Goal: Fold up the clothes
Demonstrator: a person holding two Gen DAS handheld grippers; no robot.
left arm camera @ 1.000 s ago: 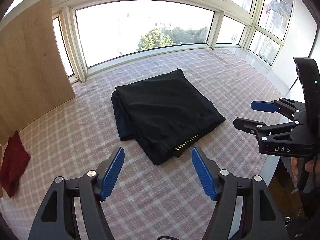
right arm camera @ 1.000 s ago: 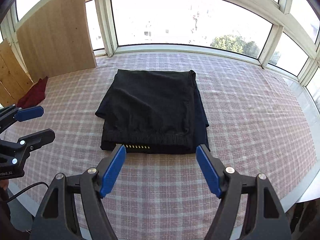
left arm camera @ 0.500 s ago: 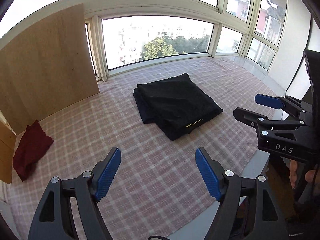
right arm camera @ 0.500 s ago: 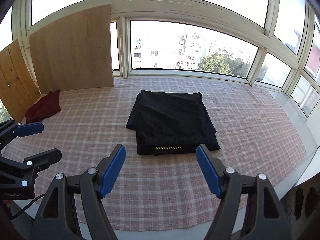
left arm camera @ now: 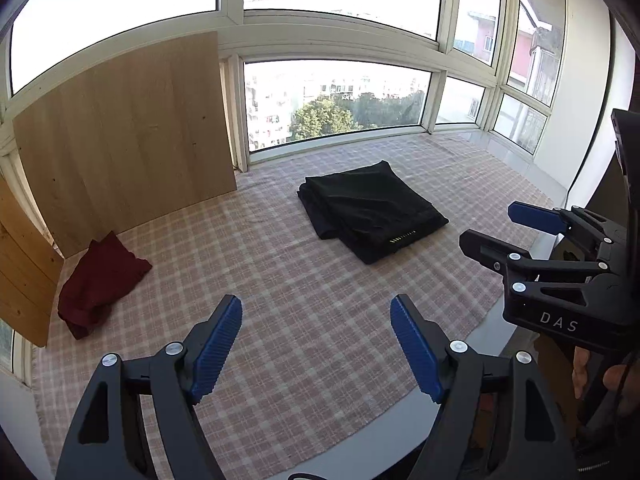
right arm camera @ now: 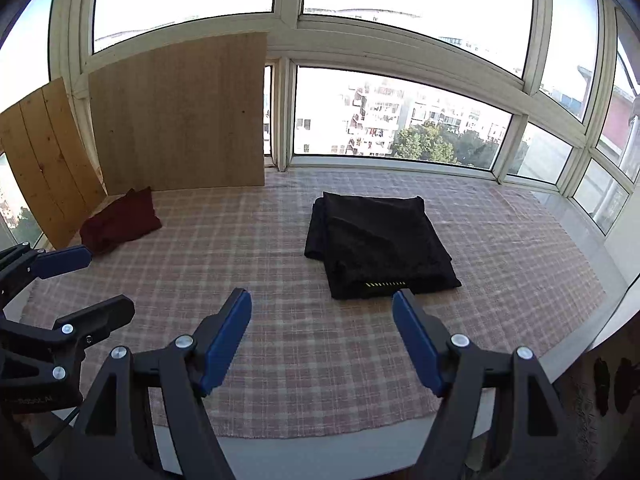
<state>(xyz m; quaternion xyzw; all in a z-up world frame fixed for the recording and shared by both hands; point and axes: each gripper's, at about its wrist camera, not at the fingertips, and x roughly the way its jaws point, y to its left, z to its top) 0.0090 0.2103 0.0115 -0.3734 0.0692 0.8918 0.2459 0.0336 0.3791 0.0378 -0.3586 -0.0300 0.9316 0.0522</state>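
One checked cloth [left arm camera: 304, 304] in pink and white covers the platform under the bay windows [right arm camera: 400, 116] and serves as the landmark here. Two wooden boards [right arm camera: 180, 120] lean against the window frames at the cloth's far left edge. Two garments lie on the cloth: one black garment [left arm camera: 372, 210], folded into a neat rectangle, sits toward the far middle of the cloth, with a small tag of yellow dashes on its near edge; one dark red garment [left arm camera: 100, 284] lies crumpled at the cloth's left corner, against the boards' foot.

Two grippers hover over the cloth's near edge, well apart from both garments. The left gripper [left arm camera: 316, 344] has its blue pads spread wide, holding nothing. The right gripper [right arm camera: 322, 340] is likewise spread and empty; its black body reads "DAS" in the left wrist view. Nothing lies between the grippers and the black garment.
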